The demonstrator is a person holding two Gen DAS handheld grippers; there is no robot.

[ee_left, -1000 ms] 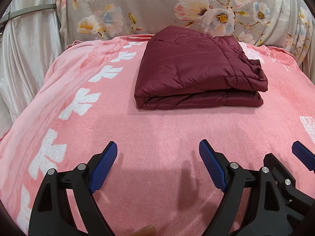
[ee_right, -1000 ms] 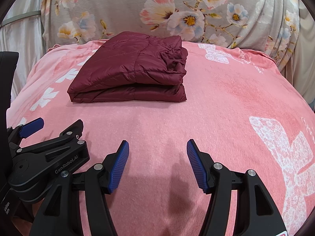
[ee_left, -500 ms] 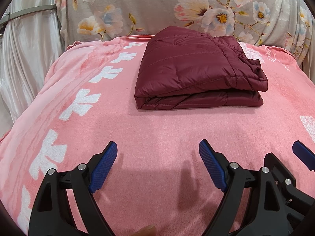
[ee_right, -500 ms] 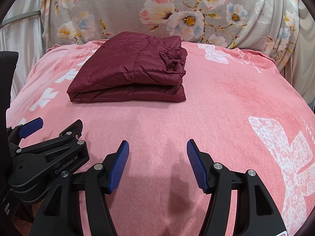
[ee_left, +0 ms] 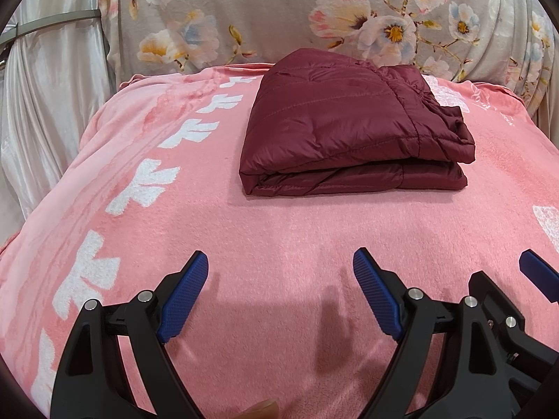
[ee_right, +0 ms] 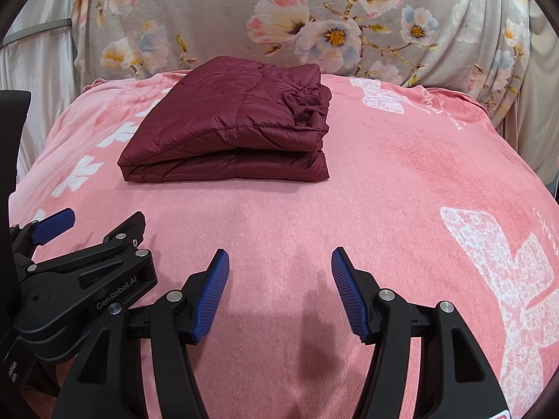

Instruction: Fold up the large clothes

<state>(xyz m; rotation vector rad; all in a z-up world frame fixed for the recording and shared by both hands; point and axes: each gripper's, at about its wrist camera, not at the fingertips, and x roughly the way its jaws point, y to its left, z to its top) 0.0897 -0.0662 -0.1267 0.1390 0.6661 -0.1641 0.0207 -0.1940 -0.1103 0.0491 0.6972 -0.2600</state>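
A dark red puffy jacket (ee_left: 353,129) is seen folded into a neat, thick stack on a pink blanket (ee_left: 279,237). It is placed near the far edge of the blanket, about in the middle between the left and right edges. Its folded edge is turned toward the near edge, and the bunched, crinkly part is at its right end (the layers are stacked one on top of the other). White shapes are printed along the left side of the blanket, and a big white shape is printed near the right edge.

Behind the far edge, a grey cloth with flowers (ee_right: 314,21) is hung. A shiny white curtain (ee_left: 45,87) is seen past the left edge.

The left gripper (ee_left: 281,293) is held low over the near part of the blanket, well apart from the jacket. Its blue fingers (ee_left: 185,300) are spread wide, and nothing is held between them. The right gripper (ee_right: 279,291) is held just beside it, also over the near part. Its fingers (ee_right: 349,296) are spread apart too, with only blanket seen between them. The jacket is not touched by either gripper.
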